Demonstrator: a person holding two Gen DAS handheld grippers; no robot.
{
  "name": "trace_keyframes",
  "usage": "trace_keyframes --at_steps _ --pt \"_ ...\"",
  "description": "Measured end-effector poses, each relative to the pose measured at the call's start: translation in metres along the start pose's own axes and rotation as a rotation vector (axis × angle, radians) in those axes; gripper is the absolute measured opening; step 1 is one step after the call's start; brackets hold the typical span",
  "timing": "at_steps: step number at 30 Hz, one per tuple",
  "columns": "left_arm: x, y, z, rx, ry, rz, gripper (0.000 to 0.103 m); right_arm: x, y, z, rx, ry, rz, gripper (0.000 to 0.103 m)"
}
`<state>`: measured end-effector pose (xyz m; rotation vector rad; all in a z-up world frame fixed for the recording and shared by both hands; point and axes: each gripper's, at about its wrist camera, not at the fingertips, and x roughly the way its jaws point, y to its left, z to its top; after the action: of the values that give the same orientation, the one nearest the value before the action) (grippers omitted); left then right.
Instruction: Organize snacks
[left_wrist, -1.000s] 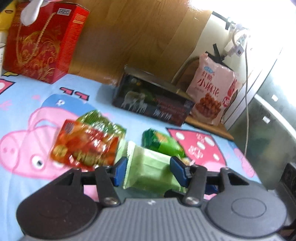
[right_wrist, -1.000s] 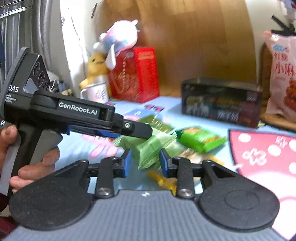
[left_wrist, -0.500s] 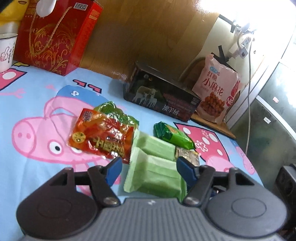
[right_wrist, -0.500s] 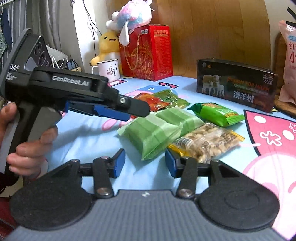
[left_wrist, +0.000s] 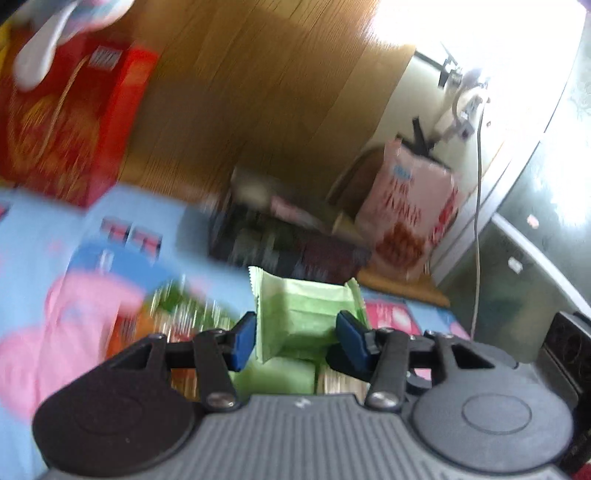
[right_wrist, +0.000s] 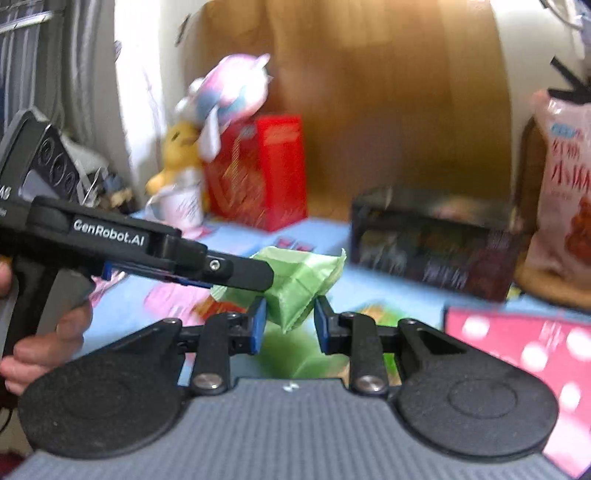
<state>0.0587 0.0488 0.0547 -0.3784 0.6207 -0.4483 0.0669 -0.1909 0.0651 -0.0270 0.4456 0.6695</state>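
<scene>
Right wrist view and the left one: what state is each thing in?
light green packet: in the air above the sheet, between both pairs of jaws
left gripper: jaws closing, pressing the packet's sides
right gripper: jaws closing on the packet's corner
red box: standing upright
pink bag: standing upright
dark box: lying lengthwise, blurred

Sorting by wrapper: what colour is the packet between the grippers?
Light green packet; the left wrist view shows it best.
</scene>
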Motion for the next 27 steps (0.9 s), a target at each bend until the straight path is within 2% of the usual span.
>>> trace_keyframes --at_steps 5,10,13,14,15,18,21,22,27 --pt "0.049 0.0 0.051 0.003 -0.039 0.01 0.047 0.032 -0.038 0.038 0.052 -0.056 -0.057 0.031" --pt "0.105 0.004 0.084 0.016 -0.023 0.044 0.048 0.071 -0.078 0.061 0.103 -0.07 -0.117 0.031" --pt "0.132 0.009 0.087 0.016 -0.005 0.09 0.059 0.093 -0.094 0.064 0.129 -0.039 -0.159 0.034" --pt "0.138 0.011 0.087 0.016 0.0 0.101 0.062 0.1 -0.097 0.065 0.132 -0.026 -0.177 0.038" --pt "0.138 0.012 0.085 0.017 -0.01 0.099 0.062 0.102 -0.099 0.063 0.138 -0.022 -0.194 0.044" --pt "0.121 0.014 0.079 0.036 -0.045 0.075 0.068 0.09 -0.102 0.057 0.154 -0.048 -0.202 0.05" --pt "0.095 0.023 0.072 0.039 -0.07 0.063 0.068 0.066 -0.096 0.046 0.144 -0.098 -0.216 0.051" --pt "0.086 0.028 0.068 0.03 -0.068 0.07 0.068 0.056 -0.094 0.043 0.148 -0.106 -0.211 0.051" --pt "0.05 0.061 0.046 -0.058 -0.004 0.173 0.068 0.03 -0.083 0.017 0.253 -0.023 -0.09 0.051"
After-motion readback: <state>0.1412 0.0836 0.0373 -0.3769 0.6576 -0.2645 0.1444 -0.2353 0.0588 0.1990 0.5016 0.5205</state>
